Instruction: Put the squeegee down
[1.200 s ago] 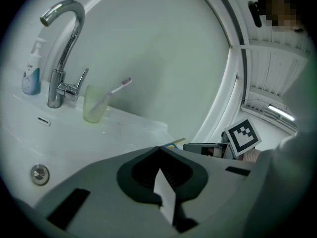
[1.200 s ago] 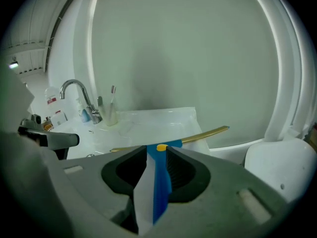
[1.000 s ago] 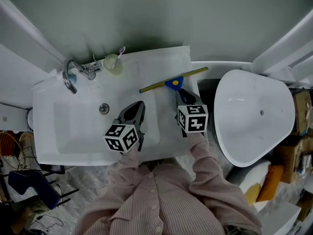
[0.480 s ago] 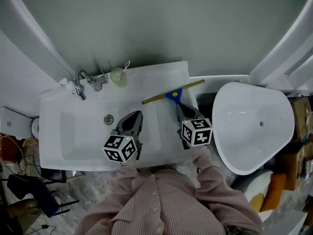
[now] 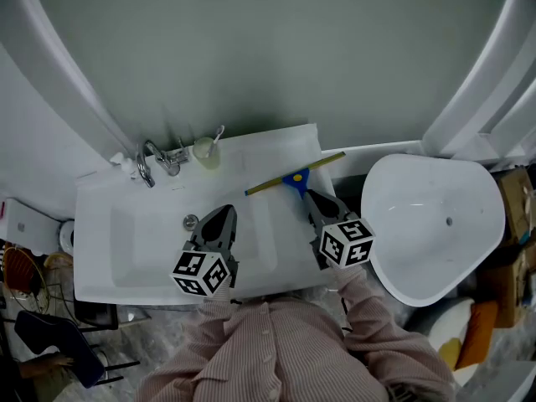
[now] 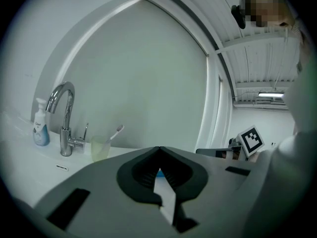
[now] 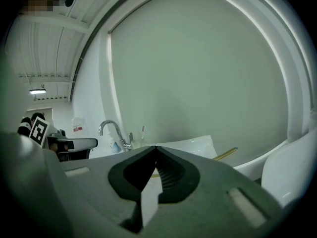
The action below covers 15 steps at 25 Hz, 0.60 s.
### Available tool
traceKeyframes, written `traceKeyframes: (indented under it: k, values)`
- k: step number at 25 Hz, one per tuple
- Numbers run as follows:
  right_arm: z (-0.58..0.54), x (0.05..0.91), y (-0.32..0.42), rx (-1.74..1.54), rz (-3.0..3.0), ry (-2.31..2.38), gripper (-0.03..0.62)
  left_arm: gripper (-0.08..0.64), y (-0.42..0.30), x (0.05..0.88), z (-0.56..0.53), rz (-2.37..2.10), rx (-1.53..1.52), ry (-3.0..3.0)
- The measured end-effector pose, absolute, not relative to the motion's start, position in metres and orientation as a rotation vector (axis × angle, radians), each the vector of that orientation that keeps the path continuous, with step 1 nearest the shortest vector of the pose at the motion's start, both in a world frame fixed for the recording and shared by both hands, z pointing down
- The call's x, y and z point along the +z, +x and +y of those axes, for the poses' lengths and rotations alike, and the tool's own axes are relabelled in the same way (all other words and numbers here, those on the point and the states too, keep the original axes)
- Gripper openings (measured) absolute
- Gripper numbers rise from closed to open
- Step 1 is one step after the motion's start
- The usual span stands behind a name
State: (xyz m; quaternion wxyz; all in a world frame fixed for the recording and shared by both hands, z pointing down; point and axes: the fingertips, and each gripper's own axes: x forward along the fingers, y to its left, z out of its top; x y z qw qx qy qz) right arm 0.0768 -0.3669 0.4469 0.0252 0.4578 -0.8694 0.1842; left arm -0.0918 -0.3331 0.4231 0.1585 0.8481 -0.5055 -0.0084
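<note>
Just ahead of the right gripper (image 5: 311,198), the squeegee with the blue handle and yellowish blade (image 5: 295,177) is lying flat on the white sink counter (image 5: 261,152), blade running slantwise across the far right corner. That gripper's jaws are pinched together at the tips with nothing in them. Off to its left, the left gripper (image 5: 222,216) hangs over the basin, closed up and empty too. Past that one sit a chrome faucet (image 5: 149,162) and a pale cup with a toothbrush (image 5: 206,151). To the right gripper's right is a big white oval bowl (image 5: 435,224).

Squeegee (image 7: 225,153), bar one blade end, behind the right hand-held gripper (image 7: 156,147).
</note>
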Motion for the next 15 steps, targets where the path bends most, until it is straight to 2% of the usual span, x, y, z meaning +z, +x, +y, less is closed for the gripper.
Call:
traceKeyframes:
  k: [15]
  values:
    - [-0.359, 0.412, 0.095, 0.584, -2.845, 1.471, 0.006, 0.002, -0.120, 0.387, -0.326, -1.576, -0.108, 2.460]
